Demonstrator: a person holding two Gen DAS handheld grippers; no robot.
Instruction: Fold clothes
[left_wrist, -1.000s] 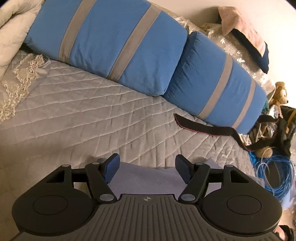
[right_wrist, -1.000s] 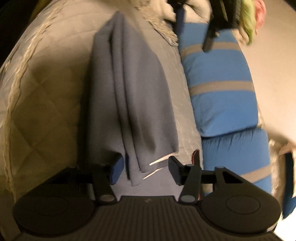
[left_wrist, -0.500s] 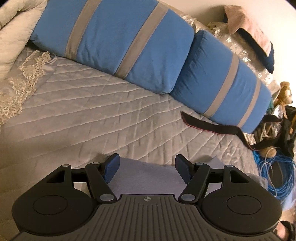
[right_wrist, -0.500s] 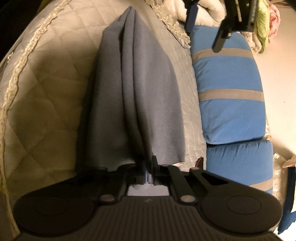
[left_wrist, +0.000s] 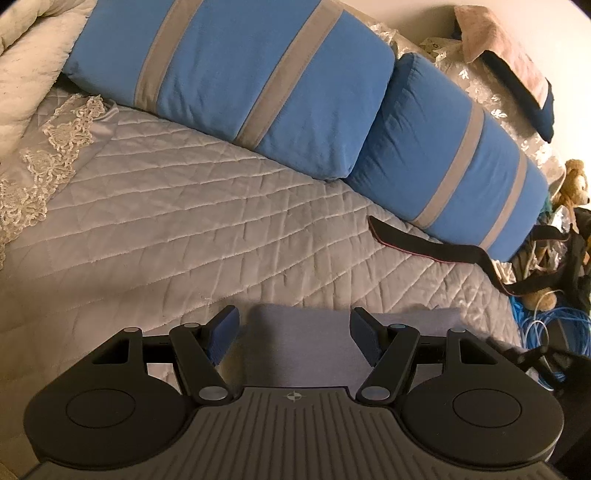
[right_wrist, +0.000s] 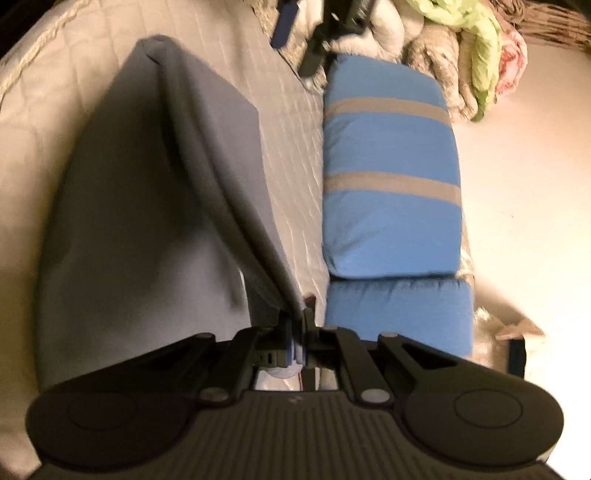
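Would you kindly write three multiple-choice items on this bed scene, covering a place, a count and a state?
1. Where does the black strap lie?
A. on the quilt below the cushions
B. on top of the cushions
C. across the grey garment

2. How many grey stripes does each blue cushion show?
A. one
B. two
C. four

3. How is the right gripper?
A. wide open
B. shut on nothing
C. shut on the grey garment

Answers: 1 A, the strap rests on the quilt beside the cushion edge; 2 B, two bands cross each; 3 C, cloth is pinched between the closed fingers.
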